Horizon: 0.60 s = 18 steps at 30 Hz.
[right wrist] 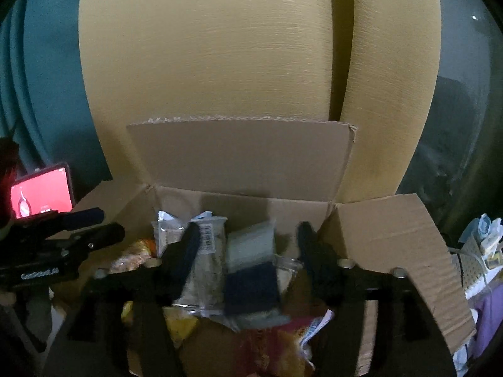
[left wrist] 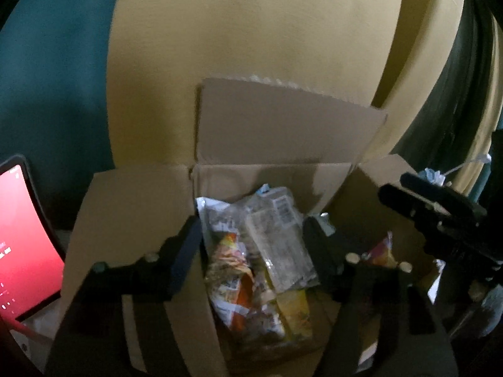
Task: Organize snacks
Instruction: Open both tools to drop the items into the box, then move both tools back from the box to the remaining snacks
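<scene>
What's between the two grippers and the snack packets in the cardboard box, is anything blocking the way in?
Nothing visible blocks them. The box has its flaps folded open, and the snack packets lie uncovered inside. The left gripper and right gripper both hang open above the packets.

A red-lit phone screen (left wrist: 25,238) glows left, tan cushions (right wrist: 204,53) behind.

The box (left wrist: 132,220) stands open, its back flap (right wrist: 239,157) upright against two cushions (right wrist: 207,47) behind it. Snack packets (left wrist: 251,251) lie piled inside, against the back wall. A phone (left wrist: 25,235) stands beyond the box's left flap.
</scene>
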Available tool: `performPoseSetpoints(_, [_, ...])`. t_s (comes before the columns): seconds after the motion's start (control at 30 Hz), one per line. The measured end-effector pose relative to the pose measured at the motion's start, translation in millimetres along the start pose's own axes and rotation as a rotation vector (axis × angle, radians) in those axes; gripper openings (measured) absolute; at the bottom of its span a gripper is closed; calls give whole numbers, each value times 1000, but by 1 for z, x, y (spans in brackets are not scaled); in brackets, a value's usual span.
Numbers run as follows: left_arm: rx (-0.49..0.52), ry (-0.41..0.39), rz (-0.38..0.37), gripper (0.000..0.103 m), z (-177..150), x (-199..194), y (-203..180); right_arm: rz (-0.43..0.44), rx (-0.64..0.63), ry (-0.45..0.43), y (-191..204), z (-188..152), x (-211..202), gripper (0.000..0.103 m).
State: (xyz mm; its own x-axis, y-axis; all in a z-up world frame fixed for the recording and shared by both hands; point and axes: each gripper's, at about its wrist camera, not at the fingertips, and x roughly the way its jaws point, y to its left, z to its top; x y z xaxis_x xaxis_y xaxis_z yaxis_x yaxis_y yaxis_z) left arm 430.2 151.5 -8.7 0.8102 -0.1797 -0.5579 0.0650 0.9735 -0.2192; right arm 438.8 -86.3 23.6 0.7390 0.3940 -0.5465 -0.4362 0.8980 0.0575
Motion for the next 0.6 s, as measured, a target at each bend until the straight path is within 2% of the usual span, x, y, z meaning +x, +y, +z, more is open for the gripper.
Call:
performPoseSetpoints(0.23, [11, -36, -7, 70, 3, -22, -8, 8, 8, -11, 2, -4, -12, 70])
performPoseSetpoints(0.6, [44, -79, -34, 70, -8, -70, -29, 8, 8, -37, 7, -10, -54, 70])
